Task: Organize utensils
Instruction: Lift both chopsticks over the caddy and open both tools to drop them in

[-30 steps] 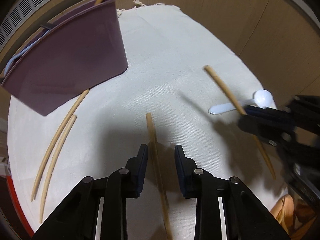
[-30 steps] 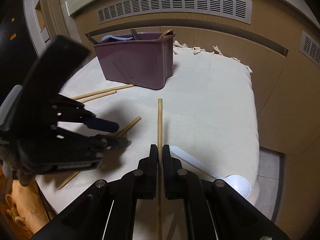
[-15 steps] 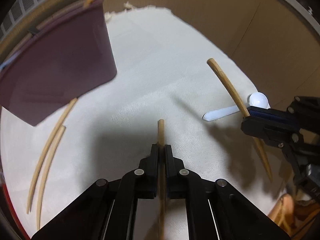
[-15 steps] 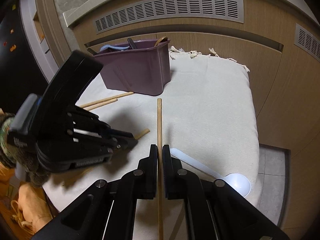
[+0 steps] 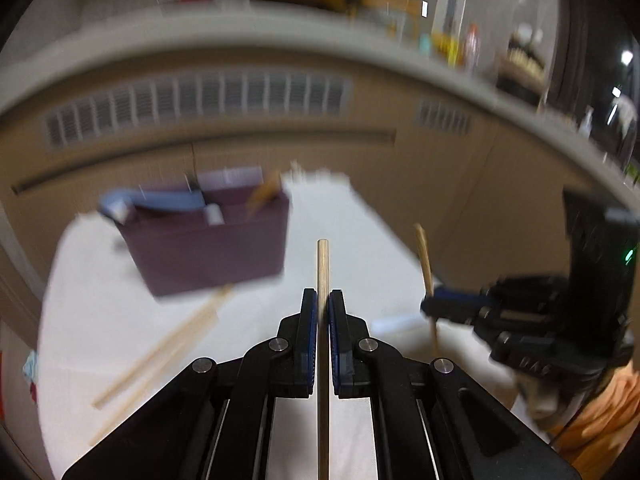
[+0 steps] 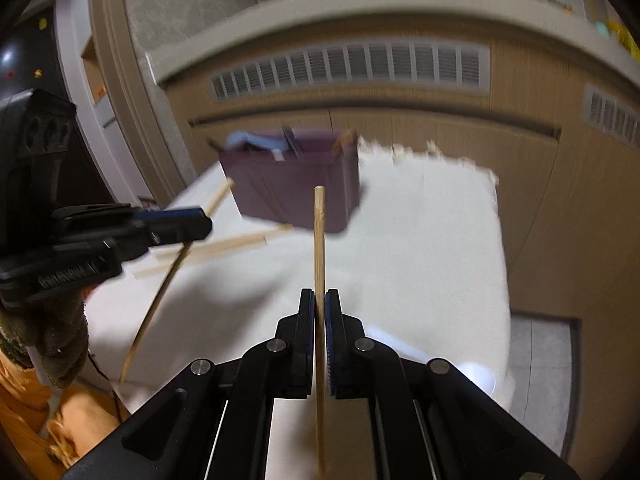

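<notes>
two grippers [image 5: 323, 304] [image 6: 319, 304], each clamping a chopstick [image 5: 323, 264] [image 6: 319, 240]

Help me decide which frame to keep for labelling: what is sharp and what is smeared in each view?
Left wrist view: left gripper and its chopstick sharp, purple bin and cloth motion-smeared. Right wrist view: right gripper crisp, bin milder blur, fisheye bending the vent.

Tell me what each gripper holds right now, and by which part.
Each holds one wooden chopstick. The left gripper clamps its chopstick partway along the shaft, and the right gripper grips its chopstick likewise mid-shaft.
</notes>
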Tool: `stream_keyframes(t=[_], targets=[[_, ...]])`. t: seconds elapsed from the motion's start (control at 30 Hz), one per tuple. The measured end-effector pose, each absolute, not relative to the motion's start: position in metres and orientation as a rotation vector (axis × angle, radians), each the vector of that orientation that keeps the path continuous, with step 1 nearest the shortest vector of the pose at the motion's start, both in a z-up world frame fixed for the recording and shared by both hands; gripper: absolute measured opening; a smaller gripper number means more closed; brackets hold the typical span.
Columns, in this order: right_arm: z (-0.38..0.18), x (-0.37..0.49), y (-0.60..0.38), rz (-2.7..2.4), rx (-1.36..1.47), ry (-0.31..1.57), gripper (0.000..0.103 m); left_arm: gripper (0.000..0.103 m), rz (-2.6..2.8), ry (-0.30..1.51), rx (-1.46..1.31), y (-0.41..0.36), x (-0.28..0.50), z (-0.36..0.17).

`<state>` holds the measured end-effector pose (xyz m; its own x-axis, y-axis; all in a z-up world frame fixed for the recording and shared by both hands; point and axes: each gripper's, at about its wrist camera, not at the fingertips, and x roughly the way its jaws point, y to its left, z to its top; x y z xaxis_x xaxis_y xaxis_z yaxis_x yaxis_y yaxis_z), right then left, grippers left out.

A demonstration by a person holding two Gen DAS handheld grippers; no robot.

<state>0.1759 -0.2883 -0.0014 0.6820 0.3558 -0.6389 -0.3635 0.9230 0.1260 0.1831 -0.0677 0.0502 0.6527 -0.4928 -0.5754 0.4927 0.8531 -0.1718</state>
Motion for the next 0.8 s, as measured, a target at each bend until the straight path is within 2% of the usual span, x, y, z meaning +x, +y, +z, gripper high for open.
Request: stream_keyframes(t=[0.27,0.43,0.57,0.8], targets=[[0.125,0.178,-0.270,0.344,-0.042,0.374,0.006,0.006,-0.499,0.292,-0.019,-0.045,0.198,0.160],[0.181,0.206,-0.256,0.312,-0.053,0.278,0.006,0.006,-0.441,0.086,-0.069,-0.026,0.223,0.204],[0.196,0.238,-0.244,0.286,-0.055,0.250,0.006,0.006,-0.374,-0.075,-0.076,-0.015,0.246,0.208],[0.177,0.286,-0.235,0.307,-0.040,0.311,0.006,0.006,-0.319,-0.149,-0.117,0.004,0.297,0.171]])
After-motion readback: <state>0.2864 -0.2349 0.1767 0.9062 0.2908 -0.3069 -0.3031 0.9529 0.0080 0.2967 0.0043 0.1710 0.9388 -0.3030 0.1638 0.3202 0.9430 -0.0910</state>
